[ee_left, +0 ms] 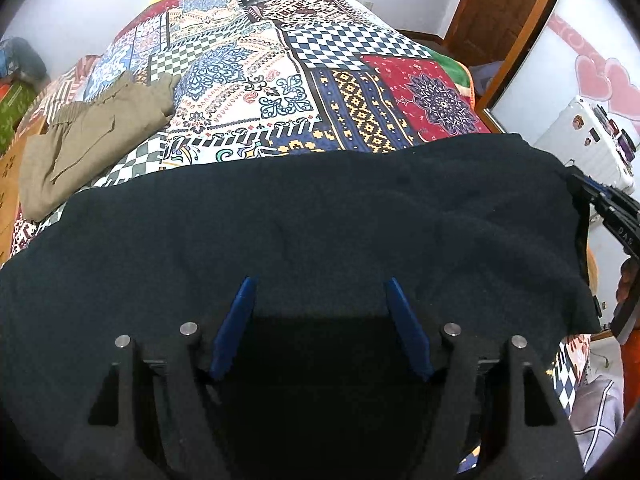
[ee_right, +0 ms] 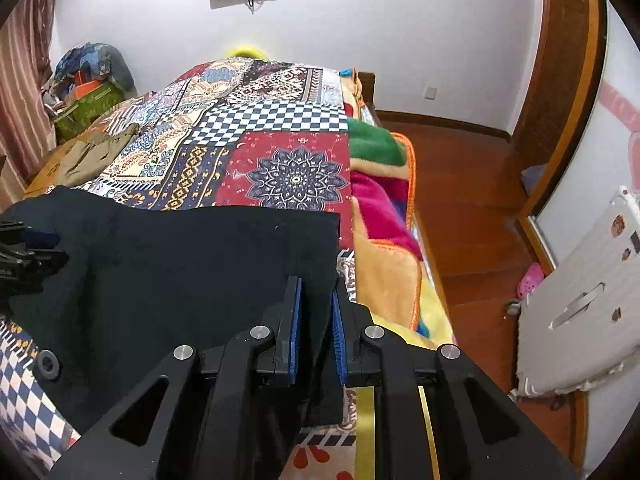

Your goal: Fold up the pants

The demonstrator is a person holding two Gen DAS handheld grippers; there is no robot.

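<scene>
Dark navy pants lie spread across the near part of a bed with a patchwork cover. My left gripper hangs over the near edge of the pants, its blue-padded jaws wide apart with nothing between them. My right gripper is shut on the right-hand edge of the pants, with cloth pinched between its blue pads. The right gripper also shows at the right edge of the left wrist view. The left gripper shows at the left edge of the right wrist view.
Folded khaki pants lie on the bed's far left. A colourful fleece blanket hangs over the bed's right side above a wooden floor. A white suitcase stands on the right. Boxes and bags are piled by the far left wall.
</scene>
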